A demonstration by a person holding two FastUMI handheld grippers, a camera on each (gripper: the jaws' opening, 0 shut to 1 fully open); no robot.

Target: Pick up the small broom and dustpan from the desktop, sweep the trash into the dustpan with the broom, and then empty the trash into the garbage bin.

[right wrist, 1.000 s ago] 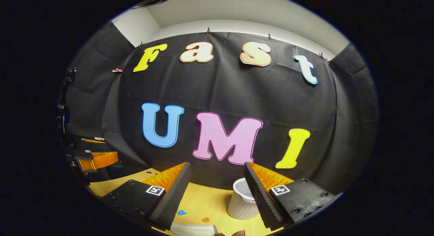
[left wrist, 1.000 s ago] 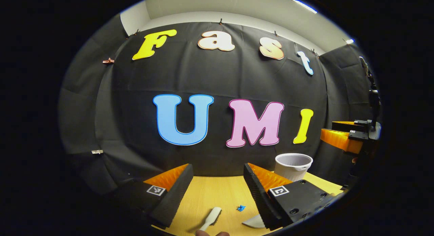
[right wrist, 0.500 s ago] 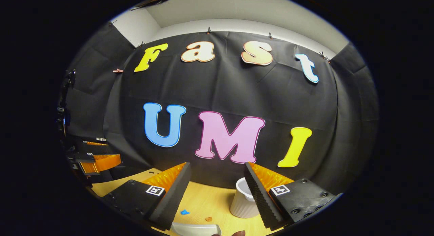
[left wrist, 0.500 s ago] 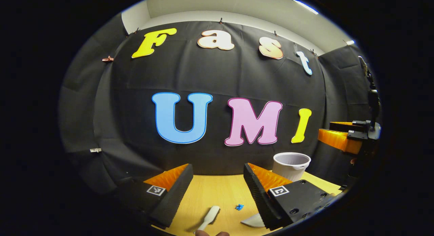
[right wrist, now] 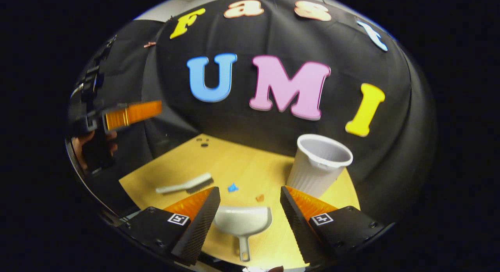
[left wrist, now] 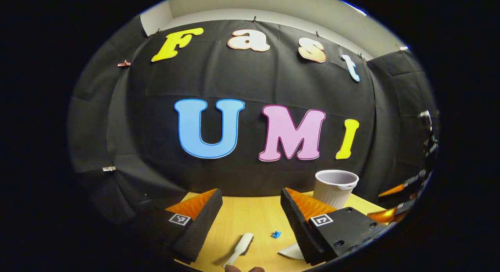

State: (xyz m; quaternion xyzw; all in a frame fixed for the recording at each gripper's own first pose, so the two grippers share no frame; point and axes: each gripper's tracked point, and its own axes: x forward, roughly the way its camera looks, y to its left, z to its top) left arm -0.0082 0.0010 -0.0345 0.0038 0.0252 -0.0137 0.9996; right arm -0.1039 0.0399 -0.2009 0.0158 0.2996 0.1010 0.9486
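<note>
A small white broom (right wrist: 186, 184) lies on the wooden desktop (right wrist: 250, 166), left of a white dustpan (right wrist: 243, 223) whose handle points toward me. A blue scrap (right wrist: 233, 187) and a brown scrap (right wrist: 259, 197) lie just beyond the dustpan. My right gripper (right wrist: 250, 221) hovers open over the dustpan, one finger on each side, apart from it. In the left gripper view the broom (left wrist: 239, 248) and blue scrap (left wrist: 276, 235) lie below my open left gripper (left wrist: 250, 225); the dustpan's edge (left wrist: 290, 252) peeks beside the right finger. The left gripper (right wrist: 131, 112) is also seen far left, held by a hand.
A white ribbed garbage bin (right wrist: 318, 164) stands at the back right of the desktop, close to the black cloth wall; it is the bin (left wrist: 335, 187) in the left gripper view too. The right gripper (left wrist: 394, 203) sits low at that view's right edge.
My right gripper has tipped down and forward over the dustpan, bringing the desktop into view. The left gripper has barely moved. In the left view the right gripper dropped lower.
</note>
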